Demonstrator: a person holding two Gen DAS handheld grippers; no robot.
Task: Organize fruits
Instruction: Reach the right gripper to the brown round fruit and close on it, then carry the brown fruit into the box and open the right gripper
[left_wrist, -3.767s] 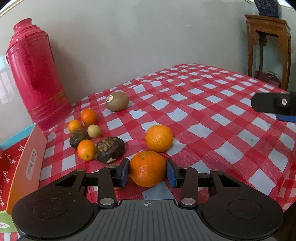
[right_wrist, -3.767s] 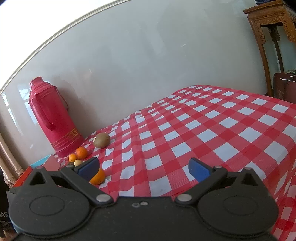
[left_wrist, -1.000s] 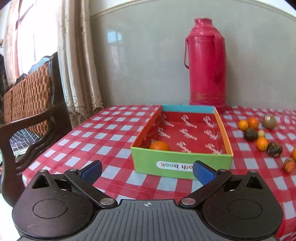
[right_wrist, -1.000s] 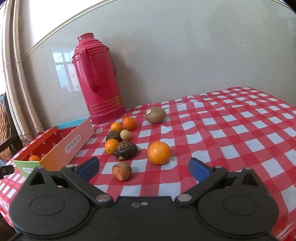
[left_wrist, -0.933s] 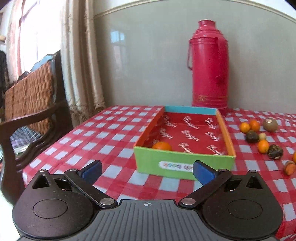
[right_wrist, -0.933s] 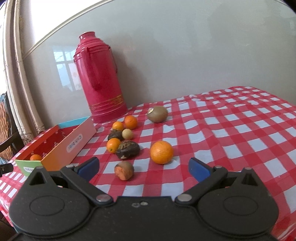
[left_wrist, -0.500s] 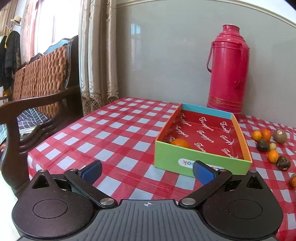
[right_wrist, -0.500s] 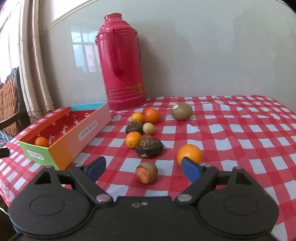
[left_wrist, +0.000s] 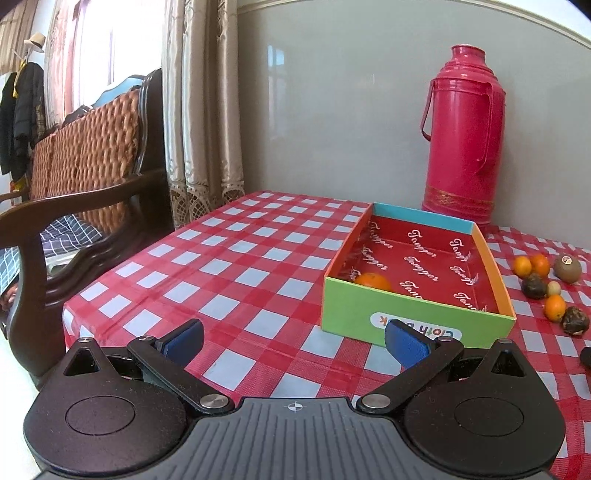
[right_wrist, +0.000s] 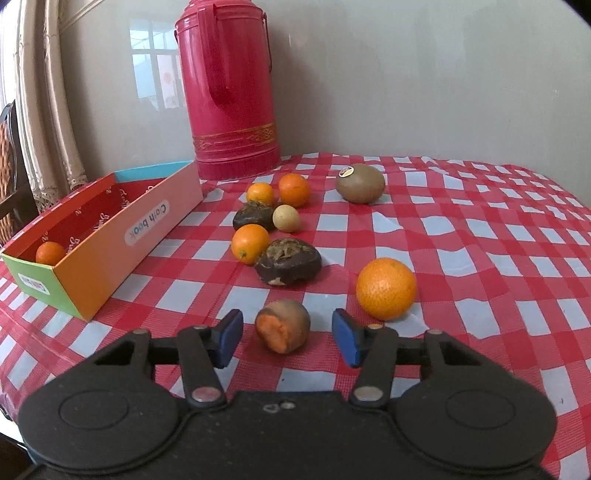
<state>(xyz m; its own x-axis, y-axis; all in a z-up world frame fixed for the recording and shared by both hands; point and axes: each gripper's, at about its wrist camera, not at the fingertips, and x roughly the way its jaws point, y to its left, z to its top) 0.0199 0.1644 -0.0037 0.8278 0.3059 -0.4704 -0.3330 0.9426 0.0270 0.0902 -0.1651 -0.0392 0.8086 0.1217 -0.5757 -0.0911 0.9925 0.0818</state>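
Right hand-held gripper (right_wrist: 287, 338) straddles cut brown fruit (right_wrist: 283, 325), jaws just been closing, pads apart from skin, not yet gripping. Large orange (right_wrist: 386, 288) just right; dark fruit (right_wrist: 288, 261) behind. Left hand-held gripper (left_wrist: 295, 341) spread wide, nothing between, before box (left_wrist: 417, 321) holding one orange (left_wrist: 373, 282). Red thermos (right_wrist: 231, 88) by wall. Checked counter (right_wrist: 480, 240).

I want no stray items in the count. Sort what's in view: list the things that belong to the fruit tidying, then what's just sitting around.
Belongs to the job:
- box with one orange inside
- cut brown fruit between the right hand-held gripper pads, which have just been closing
- large orange
- kiwi

Just lying about:
- red thermos
- wooden chair
- curtain
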